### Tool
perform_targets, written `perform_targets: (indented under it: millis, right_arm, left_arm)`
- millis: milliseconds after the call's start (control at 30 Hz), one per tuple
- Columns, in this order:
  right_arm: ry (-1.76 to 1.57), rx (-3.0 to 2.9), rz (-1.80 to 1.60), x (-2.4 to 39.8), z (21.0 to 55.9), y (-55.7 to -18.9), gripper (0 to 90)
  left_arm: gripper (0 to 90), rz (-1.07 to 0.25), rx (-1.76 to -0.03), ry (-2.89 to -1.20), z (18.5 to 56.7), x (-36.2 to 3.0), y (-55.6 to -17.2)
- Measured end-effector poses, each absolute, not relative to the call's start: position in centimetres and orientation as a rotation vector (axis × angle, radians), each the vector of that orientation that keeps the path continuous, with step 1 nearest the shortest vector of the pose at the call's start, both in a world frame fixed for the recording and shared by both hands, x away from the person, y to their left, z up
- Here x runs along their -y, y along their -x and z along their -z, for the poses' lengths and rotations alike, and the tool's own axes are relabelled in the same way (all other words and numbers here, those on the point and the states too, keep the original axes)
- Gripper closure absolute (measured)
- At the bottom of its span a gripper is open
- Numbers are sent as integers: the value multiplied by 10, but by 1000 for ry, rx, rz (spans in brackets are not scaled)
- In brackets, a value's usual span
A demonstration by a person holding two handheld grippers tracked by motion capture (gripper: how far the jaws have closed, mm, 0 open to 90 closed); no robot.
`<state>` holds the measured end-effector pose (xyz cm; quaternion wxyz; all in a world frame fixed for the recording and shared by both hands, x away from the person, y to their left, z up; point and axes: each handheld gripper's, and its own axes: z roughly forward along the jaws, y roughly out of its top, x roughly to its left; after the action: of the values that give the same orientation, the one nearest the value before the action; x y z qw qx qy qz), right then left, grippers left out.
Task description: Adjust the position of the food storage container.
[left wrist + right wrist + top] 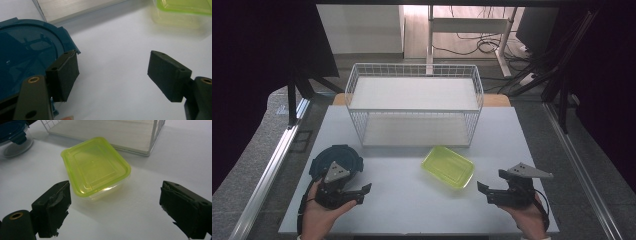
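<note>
No brand, label or legible writing is to be seen on any item. A white wire rack (414, 104) is set at the far middle of the table (402, 200), and everything else is placed nearer the person than the rack. The green-lidded container (448, 166) is found just in front of the rack's right half, apart from its wire, with bare table on all of its sides. A round blue-lidded container (335, 161) is set in front of the rack's left corner, well apart from the green one. The left claw (364, 193) is held with its jaws spread and nothing between them (one pad is seen right beside the blue lid's rim in the left gripper view; touching cannot be told). The right claw (482, 192) is likewise held spread wide and empty, to the right of the green-lidded container and nearer the table's front edge, with open table left between them.
</note>
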<state>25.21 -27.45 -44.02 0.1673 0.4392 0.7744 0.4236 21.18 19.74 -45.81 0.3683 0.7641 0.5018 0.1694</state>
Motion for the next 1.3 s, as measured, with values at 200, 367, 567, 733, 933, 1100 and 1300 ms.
perform_targets:
  millis: [200, 367, 567, 733, 933, 1100, 1300]
  right_arm:
    - [-1240, -2185, -1204, 278, 445, -251, 114]
    - [-1228, -2173, -1217, 279, 445, -251, 128]
    - [-1260, -2169, -1194, 281, 446, -244, 140]
    - [-1226, -2175, -1199, 278, 442, -236, 146]
    - [-1233, -2181, -1198, 279, 442, -234, 150]
    - [-1232, -2196, -1191, 276, 444, -236, 154]
    - [-1224, -2207, -1205, 276, 442, -232, 158]
  left_arm:
    - [239, -445, -1286, -1957, 457, -198, -211]
    - [237, -440, -1289, -1940, 455, -202, -210]
    - [238, -421, -1286, -1901, 452, -202, -208]
    - [237, -441, -1287, -1893, 448, -202, -203]
    - [237, -456, -1274, -1895, 438, -204, -206]
    - [238, -450, -1280, -1912, 428, -218, -215]
    - [241, -468, -1275, -1934, 424, -237, -212]
